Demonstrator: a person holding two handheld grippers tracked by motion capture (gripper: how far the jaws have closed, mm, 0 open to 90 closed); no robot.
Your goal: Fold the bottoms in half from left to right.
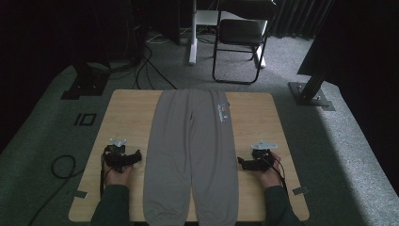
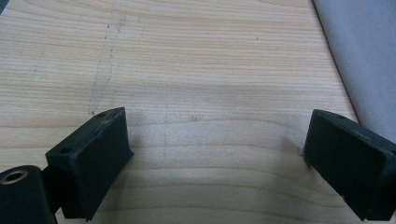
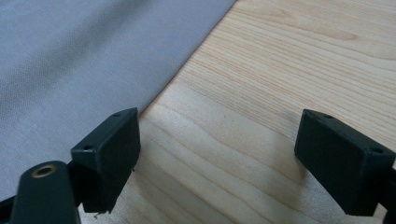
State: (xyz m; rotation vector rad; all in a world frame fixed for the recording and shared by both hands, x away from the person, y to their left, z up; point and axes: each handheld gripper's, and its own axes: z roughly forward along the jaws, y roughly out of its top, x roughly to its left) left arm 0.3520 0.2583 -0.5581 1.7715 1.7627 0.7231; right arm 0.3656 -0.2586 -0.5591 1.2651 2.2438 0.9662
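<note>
1. The grey sweatpants (image 1: 190, 155) lay flat down the middle of the wooden table (image 1: 127, 113), between the two grippers.
2. The left gripper (image 1: 136, 156) rested on the bare wood just left of the trousers, its jaws wide apart with nothing between them; the cloth edge lay just beyond one jaw.
3. The right gripper (image 1: 240, 163) sat just right of the trousers, jaws likewise spread and empty over bare wood.
</note>
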